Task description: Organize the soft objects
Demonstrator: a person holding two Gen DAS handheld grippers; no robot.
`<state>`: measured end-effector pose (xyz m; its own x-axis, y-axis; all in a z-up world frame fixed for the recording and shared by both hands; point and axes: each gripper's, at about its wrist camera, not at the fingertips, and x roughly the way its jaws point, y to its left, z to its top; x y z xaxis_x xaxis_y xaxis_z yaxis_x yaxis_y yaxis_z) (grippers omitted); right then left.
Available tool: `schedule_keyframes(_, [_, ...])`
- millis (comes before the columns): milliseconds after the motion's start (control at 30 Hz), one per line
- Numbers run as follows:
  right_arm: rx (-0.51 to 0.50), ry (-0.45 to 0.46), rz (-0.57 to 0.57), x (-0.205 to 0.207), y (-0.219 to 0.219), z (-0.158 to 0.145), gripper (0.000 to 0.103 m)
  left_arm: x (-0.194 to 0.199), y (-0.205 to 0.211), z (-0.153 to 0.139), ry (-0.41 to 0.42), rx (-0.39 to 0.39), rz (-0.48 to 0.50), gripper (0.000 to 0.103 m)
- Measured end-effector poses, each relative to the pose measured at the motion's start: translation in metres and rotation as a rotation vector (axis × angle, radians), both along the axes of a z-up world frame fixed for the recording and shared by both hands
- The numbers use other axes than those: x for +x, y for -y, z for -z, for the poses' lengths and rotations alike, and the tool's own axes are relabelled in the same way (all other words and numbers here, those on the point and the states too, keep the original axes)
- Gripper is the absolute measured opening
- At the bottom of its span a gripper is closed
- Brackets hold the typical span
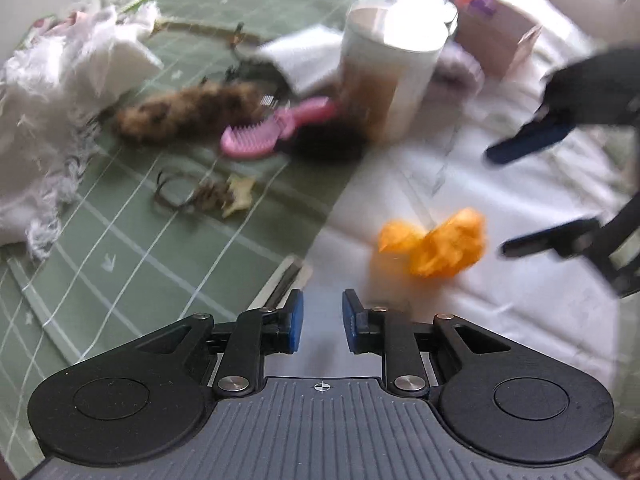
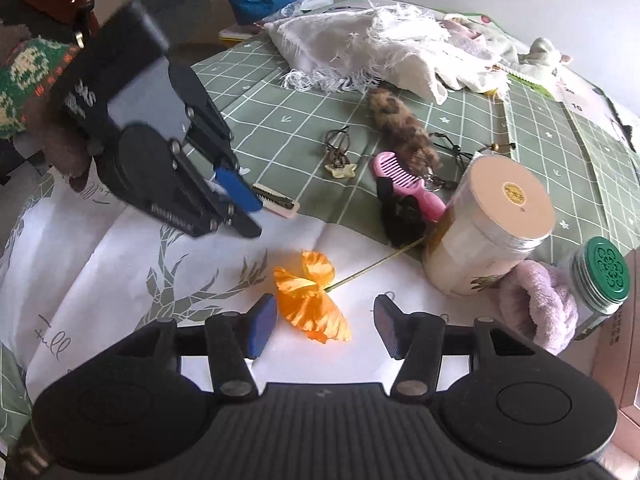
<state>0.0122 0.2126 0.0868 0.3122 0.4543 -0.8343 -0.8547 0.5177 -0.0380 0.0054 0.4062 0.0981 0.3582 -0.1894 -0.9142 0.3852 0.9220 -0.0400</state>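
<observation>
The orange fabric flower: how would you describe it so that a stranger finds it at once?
Start at the tall cream canister standing where the green checked mat meets the white printed cloth. In front of it, on the white cloth, lies the orange fabric flower, between the open right gripper fingers. It alone is bright orange with a thin stem.

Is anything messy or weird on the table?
Yes. The big white jar is tipped over, leaning instead of standing, and its base rests on the orange flower's stem. The pink comb lies half on a dark fluffy thing. Nothing looks spilled or broken.
</observation>
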Motion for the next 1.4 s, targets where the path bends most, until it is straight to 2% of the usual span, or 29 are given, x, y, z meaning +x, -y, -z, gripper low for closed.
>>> schedule_keyframes(67, [0.004,0.004,0.005,0.001,0.003,-0.002,0.054,0.001,0.002,-0.008,0.046,0.006,0.01,0.026])
schedule_keyframes(133, [0.009,0.007,0.009,0.002,0.006,-0.003,0.054,0.005,0.005,-0.005,0.07,0.087,0.006,0.025])
schedule_keyframes(200, [0.011,0.006,0.014,0.003,0.008,-0.004,0.054,0.006,0.012,0.003,0.054,0.186,0.044,0.025])
schedule_keyframes(267, [0.009,0.003,0.015,0.003,0.01,-0.003,0.054,0.008,0.017,0.014,0.017,0.212,0.073,0.027])
schedule_keyframes(333, [0.009,0.003,0.012,0.003,0.013,-0.003,0.054,0.012,0.019,0.019,0.02,0.228,0.068,0.03])
schedule_keyframes(533, [0.018,0.0,0.019,0.003,0.018,-0.004,0.054,0.035,0.011,0.031,0.006,0.148,-0.068,0.03])
schedule_keyframes(633, [0.043,0.061,0.04,0.001,0.021,-0.006,0.054,0.036,0.011,0.032,-0.004,0.134,-0.107,0.03])
schedule_keyframes(700, [0.053,0.059,0.045,0.002,0.019,-0.007,0.056,0.033,0.007,0.031,-0.025,0.102,-0.167,0.029])
schedule_keyframes(800, [0.082,-0.025,0.067,0.008,0.013,-0.008,0.056,0.026,0.002,0.03,-0.058,0.061,-0.251,0.026])
schedule_keyframes(900, [0.094,-0.107,0.094,0.015,0.002,-0.002,0.056,0.014,0.001,0.031,-0.042,0.032,-0.33,0.025])
schedule_keyframes(1067, [0.079,-0.167,0.214,0.032,-0.017,0.018,0.056,0.0,-0.008,0.025,-0.045,0.015,-0.361,0.024])
schedule_keyframes(1167, [0.098,-0.242,0.264,0.043,-0.023,0.031,0.056,-0.006,-0.032,0.02,-0.053,-0.015,-0.477,0.024])
schedule_keyframes(1233, [0.105,-0.305,0.264,0.045,-0.026,0.041,0.056,-0.007,-0.053,0.016,-0.058,-0.07,-0.588,0.024])
schedule_keyframes(1267, [0.11,-0.314,0.258,0.043,-0.027,0.043,0.053,-0.009,-0.063,0.013,-0.061,-0.105,-0.642,0.024])
schedule_keyframes(1300, [0.116,-0.294,0.238,0.039,-0.029,0.043,0.041,-0.011,-0.073,0.011,-0.067,-0.14,-0.697,0.024])
schedule_keyframes(1333, [0.113,-0.25,0.191,0.033,-0.034,0.04,0.032,-0.013,-0.081,0.009,-0.08,-0.164,-0.745,0.024])
schedule_keyframes(1367, [0.096,-0.197,0.133,0.025,-0.039,0.037,0.018,-0.013,-0.089,0.01,-0.1,-0.177,-0.786,0.024])
schedule_keyframes(1400, [0.085,-0.148,0.077,0.017,-0.045,0.033,0.013,-0.014,-0.094,0.011,-0.119,-0.183,-0.828,0.024])
